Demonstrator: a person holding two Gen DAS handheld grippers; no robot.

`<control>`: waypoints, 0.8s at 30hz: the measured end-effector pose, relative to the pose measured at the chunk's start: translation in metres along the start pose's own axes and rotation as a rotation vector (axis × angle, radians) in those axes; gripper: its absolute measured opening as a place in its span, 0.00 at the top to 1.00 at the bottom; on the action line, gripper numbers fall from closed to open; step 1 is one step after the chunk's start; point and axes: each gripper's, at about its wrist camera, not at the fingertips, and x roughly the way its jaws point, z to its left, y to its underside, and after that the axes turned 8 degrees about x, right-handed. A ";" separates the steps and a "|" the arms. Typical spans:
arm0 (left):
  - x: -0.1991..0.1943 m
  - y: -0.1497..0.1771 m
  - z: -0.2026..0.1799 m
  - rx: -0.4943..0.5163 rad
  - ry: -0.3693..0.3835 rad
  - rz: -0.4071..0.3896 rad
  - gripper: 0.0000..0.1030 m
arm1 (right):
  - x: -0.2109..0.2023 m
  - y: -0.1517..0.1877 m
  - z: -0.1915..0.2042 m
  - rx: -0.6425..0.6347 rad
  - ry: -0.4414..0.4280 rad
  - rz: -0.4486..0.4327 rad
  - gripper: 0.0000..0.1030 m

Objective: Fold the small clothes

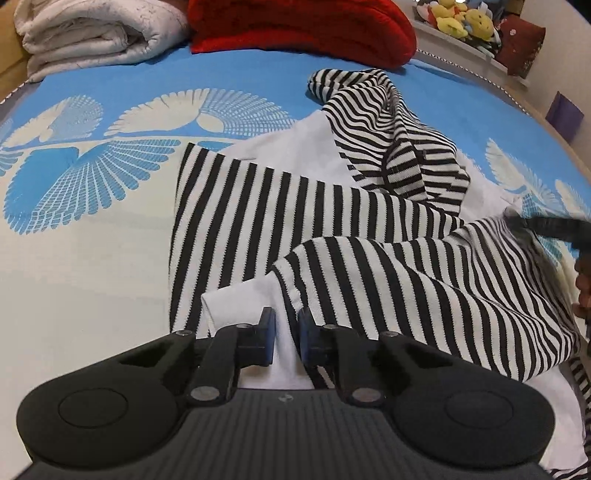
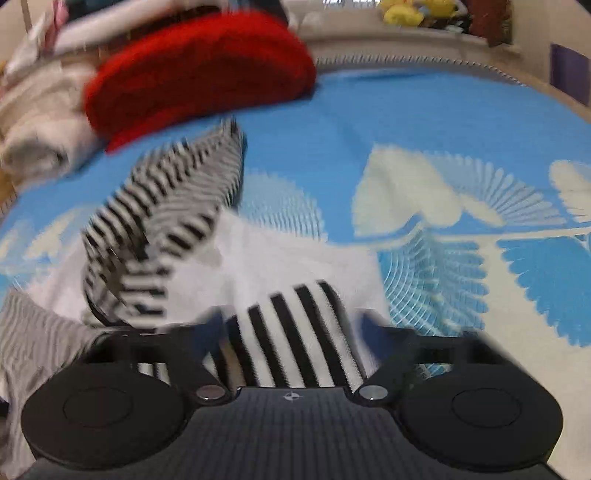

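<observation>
Barely started, we judge: the black-and-white striped knit top with white panels (image 1: 332,221) lies crumpled mid-bed on the blue-and-cream patterned bedspread (image 1: 110,221), nothing folded. Our left gripper (image 1: 286,338) has its jaws clamped on the white hem; right gripper (image 2: 291,332) is blurred, jaws look clamped on striped cloth. Red pillow (image 1: 295,29) beyond the top, clear of us.
</observation>
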 end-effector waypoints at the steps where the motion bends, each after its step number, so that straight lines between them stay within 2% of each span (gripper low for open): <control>1: -0.001 -0.001 0.002 -0.008 0.002 0.000 0.88 | 0.002 0.003 0.001 -0.037 0.027 -0.002 0.94; 4: -0.012 -0.004 0.004 -0.022 -0.008 -0.009 0.88 | -0.021 0.007 0.000 -0.083 0.019 -0.086 0.97; 6: -0.024 -0.010 0.002 -0.016 -0.023 -0.067 0.88 | -0.041 0.000 -0.013 -0.061 0.009 -0.153 0.97; 8: -0.028 -0.014 0.003 -0.016 -0.096 -0.150 0.85 | -0.050 -0.008 -0.024 -0.073 -0.007 -0.202 0.97; 9: -0.027 -0.014 0.005 -0.023 -0.150 -0.167 0.80 | -0.049 -0.009 -0.026 -0.084 0.017 -0.231 0.97; 10: -0.022 -0.013 0.009 -0.037 -0.198 -0.160 0.63 | -0.043 -0.008 -0.027 -0.090 0.048 -0.237 0.95; 11: -0.016 -0.012 0.016 -0.060 -0.199 -0.134 0.50 | -0.034 -0.007 -0.028 -0.083 0.070 -0.210 0.87; 12: -0.013 -0.011 0.020 -0.079 -0.184 -0.117 0.49 | -0.022 -0.006 -0.031 -0.062 0.078 -0.148 0.76; 13: -0.013 -0.009 0.025 -0.101 -0.176 -0.105 0.49 | -0.012 -0.004 -0.034 -0.037 0.068 -0.071 0.54; 14: -0.014 -0.009 0.029 -0.118 -0.166 -0.102 0.44 | -0.011 -0.001 -0.037 -0.010 0.063 -0.039 0.47; 15: -0.017 -0.008 0.031 -0.130 -0.154 -0.106 0.40 | -0.018 0.004 -0.041 0.022 0.054 -0.048 0.45; 17: -0.026 -0.009 0.030 -0.146 -0.129 -0.128 0.16 | -0.041 0.013 -0.046 0.041 0.039 -0.076 0.35; 18: -0.030 -0.010 0.027 -0.143 -0.126 -0.142 0.14 | -0.055 0.019 -0.047 0.030 0.026 -0.080 0.33; 22: -0.047 -0.010 0.006 -0.096 -0.176 -0.187 0.00 | -0.101 0.057 -0.037 -0.110 0.038 0.014 0.31; 24: -0.055 -0.008 -0.002 -0.083 -0.182 -0.209 0.00 | -0.126 0.084 -0.034 -0.150 0.052 0.009 0.29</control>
